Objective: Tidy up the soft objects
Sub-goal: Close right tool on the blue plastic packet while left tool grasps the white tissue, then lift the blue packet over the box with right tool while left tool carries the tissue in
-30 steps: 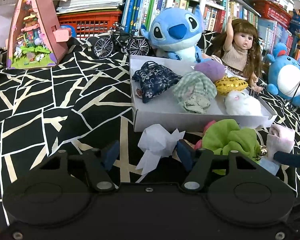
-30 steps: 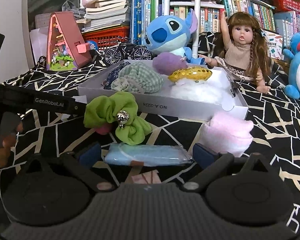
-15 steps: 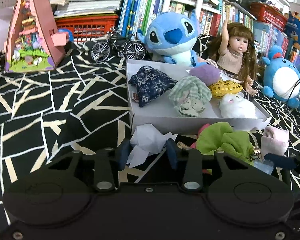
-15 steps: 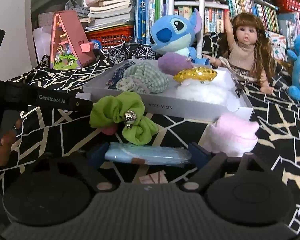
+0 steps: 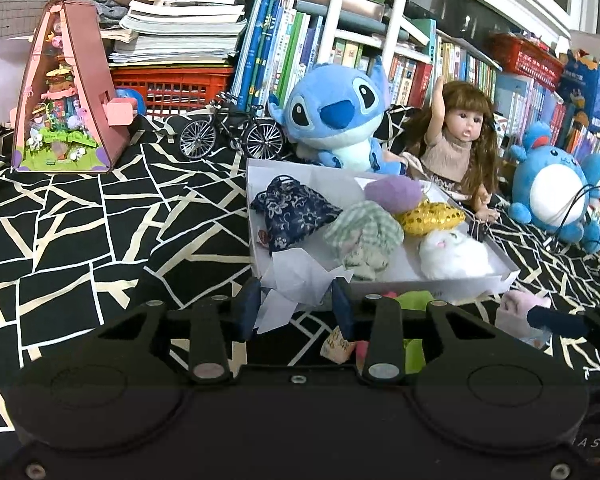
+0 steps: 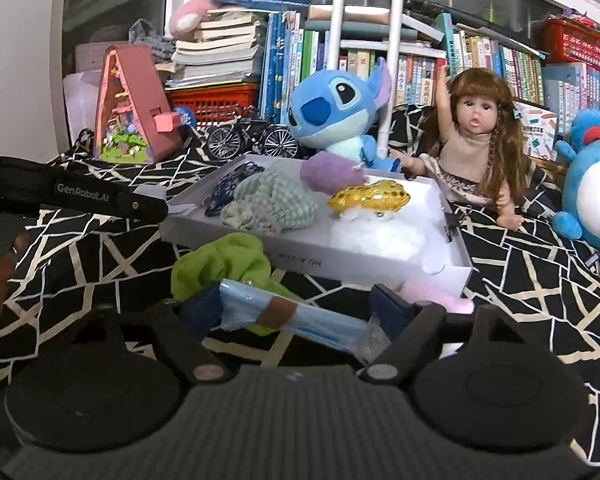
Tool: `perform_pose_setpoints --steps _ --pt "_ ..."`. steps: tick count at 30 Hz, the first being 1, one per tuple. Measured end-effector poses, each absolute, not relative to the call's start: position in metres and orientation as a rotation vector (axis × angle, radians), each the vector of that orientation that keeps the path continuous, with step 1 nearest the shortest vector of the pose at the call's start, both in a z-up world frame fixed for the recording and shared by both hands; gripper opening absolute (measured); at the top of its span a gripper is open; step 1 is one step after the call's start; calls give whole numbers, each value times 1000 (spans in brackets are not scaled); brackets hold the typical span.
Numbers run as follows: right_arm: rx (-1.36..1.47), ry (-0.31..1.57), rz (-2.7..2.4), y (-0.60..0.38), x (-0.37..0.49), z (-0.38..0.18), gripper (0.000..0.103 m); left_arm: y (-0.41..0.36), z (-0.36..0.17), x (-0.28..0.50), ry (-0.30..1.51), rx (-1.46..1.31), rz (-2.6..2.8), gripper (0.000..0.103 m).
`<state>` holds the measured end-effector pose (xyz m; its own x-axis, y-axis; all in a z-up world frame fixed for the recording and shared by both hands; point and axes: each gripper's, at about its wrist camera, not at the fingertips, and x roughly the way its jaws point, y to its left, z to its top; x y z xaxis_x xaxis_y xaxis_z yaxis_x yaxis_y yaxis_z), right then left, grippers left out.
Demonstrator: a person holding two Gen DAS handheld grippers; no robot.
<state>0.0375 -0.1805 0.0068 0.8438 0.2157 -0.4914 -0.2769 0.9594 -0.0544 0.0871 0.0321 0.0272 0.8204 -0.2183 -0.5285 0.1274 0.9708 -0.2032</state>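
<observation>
My left gripper (image 5: 296, 300) is shut on a crumpled white tissue (image 5: 296, 280) and holds it up in front of the white tray (image 5: 440, 276). My right gripper (image 6: 296, 308) is shut on a light blue wrapped pack (image 6: 296, 314), lifted and tilted above the cloth. The tray (image 6: 340, 258) holds a navy floral pouch (image 5: 292, 212), a green checked cloth (image 5: 364, 236), a purple plush (image 5: 396, 194), a gold sequin item (image 5: 432, 218) and a white fluffy toy (image 5: 452, 256). A green scrunchie (image 6: 224, 264) and a pink fluffy item (image 5: 520, 308) lie in front of the tray.
A black-and-white patterned cloth (image 5: 80, 240) covers the surface. Behind the tray stand a blue Stitch plush (image 5: 336, 116), a doll (image 5: 460, 140), a toy bicycle (image 5: 232, 132), a pink triangular house model (image 5: 64, 96), a blue round plush (image 5: 552, 188) and bookshelves.
My left gripper closed on the white tissue and lifted it toward the tray. My right gripper closed on the blue pack and raised it off the cloth.
</observation>
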Motion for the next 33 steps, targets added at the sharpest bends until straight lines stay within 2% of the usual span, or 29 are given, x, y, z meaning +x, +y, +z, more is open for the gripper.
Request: perform_pose_setpoints --steps 6,7,9,11,14,15,16,18,24,30,32,33 --pt "-118 480 247 -185 41 16 73 32 35 91 568 -167 -189 37" --pt "-120 475 242 -186 42 18 55 31 36 93 566 -167 -189 37" --pt "-112 487 219 -186 46 18 36 30 38 95 563 -168 -191 37" --pt "-82 503 228 -189 49 17 31 29 39 97 561 -171 -194 37" --pt "-90 503 226 -188 48 15 30 27 40 98 559 -172 -199 37" --pt "-95 502 228 -188 46 15 33 26 40 98 559 -170 -202 37" --pt "-98 503 232 -187 43 14 42 26 40 97 559 -168 -205 37" --pt "-102 514 236 -188 39 12 51 26 39 97 560 -163 -207 37" --pt "-115 559 245 -187 34 -2 61 28 33 98 580 -173 -203 37" --pt "-64 574 210 -193 27 -9 89 28 33 98 583 -174 -204 37" --pt "-4 583 199 -200 26 -11 95 28 32 99 586 -175 -204 37" --pt "22 587 187 -203 25 -13 103 28 31 99 587 -174 -204 37"
